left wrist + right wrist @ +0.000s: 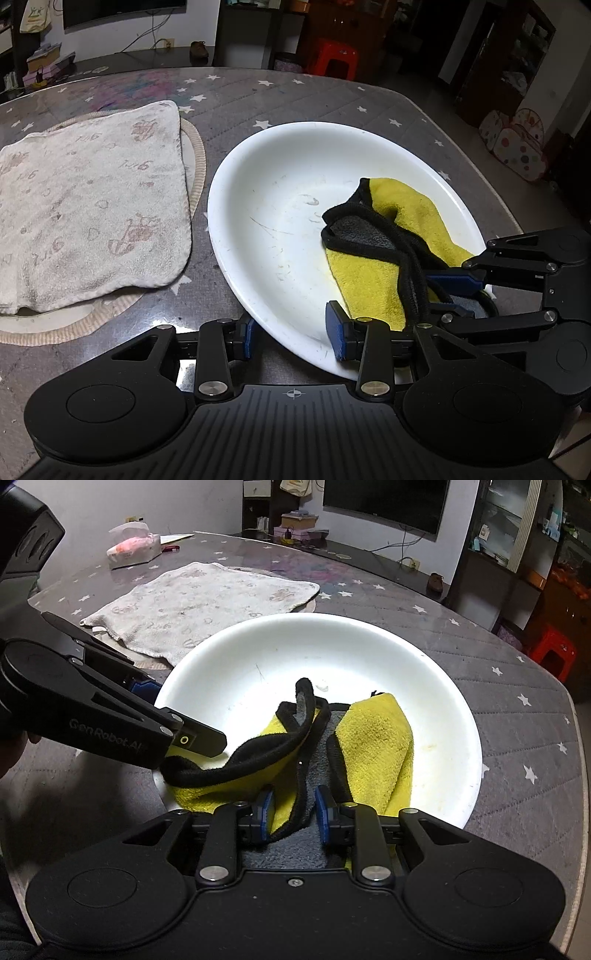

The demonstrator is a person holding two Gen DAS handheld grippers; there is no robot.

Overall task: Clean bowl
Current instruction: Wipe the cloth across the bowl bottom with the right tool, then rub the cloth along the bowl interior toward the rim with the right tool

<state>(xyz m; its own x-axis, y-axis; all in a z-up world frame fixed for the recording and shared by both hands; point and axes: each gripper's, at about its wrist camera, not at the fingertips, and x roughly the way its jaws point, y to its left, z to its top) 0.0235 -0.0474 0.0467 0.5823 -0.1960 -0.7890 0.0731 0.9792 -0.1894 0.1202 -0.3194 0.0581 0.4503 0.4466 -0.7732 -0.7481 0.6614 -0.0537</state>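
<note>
The bowl sits on the bench. The left gripper has narrow jaws straddling its near rim — the right gripper pinches the cloth inside, ready to wipe.

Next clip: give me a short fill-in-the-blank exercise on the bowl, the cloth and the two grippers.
1. The right gripper is shut on the ___ cloth.
2. The left gripper has the bowl's ___ between its jaws.
3. Beside the bowl lies a white ___.
Missing words: yellow; rim; towel.
</note>
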